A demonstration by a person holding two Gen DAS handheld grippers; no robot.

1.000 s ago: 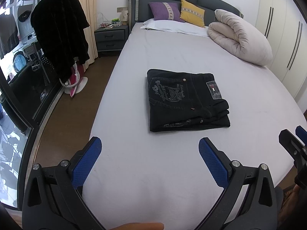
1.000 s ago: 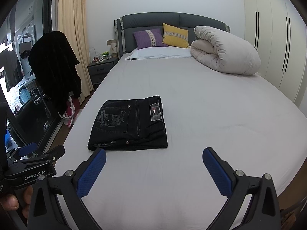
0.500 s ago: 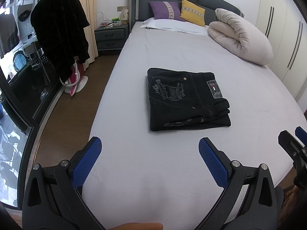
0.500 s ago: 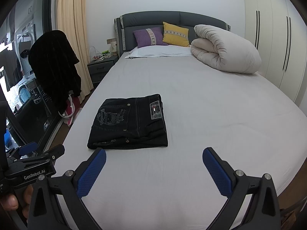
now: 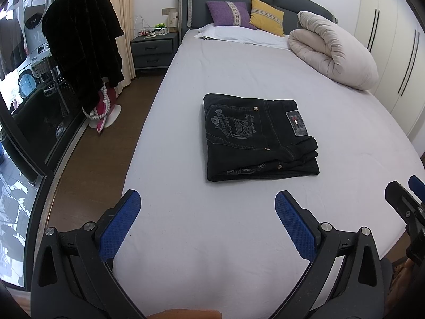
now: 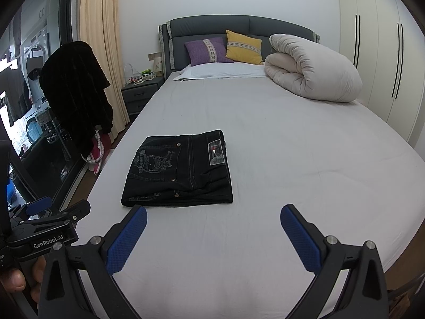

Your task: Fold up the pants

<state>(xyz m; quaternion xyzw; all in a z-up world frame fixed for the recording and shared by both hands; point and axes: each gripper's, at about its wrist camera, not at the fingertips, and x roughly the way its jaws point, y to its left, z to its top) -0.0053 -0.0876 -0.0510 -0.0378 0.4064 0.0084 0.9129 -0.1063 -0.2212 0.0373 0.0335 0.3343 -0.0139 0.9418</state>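
Almost nothing is seen to have moved since the earlier frames: both wrist views are framed nearly as before, and the pants lie where they lay. Left hand-held gripper (image 5: 207, 204), jaws spread wide and empty, is held above the near edge of the bed (image 5: 239, 260). Right hand-held gripper (image 6: 212, 218), likewise spread and empty, is held beside it; the lettering "GenRobot.AI" is read on the left unit's body in the right wrist view. Pants (image 5: 259, 138), black denim, are shown as a compact rectangular stack on the grey sheet, well clear of both grippers, back pocket uppermost. A judgement is drawn from this stillness: the folding appears complete, with only withdrawal remaining. On the pocket, pale embroidered script is seen, seemingly "Valentines Day"; a waistband patch (image 5: 297, 122) bears a small red, white and dark flag mark, its text too small to be read.
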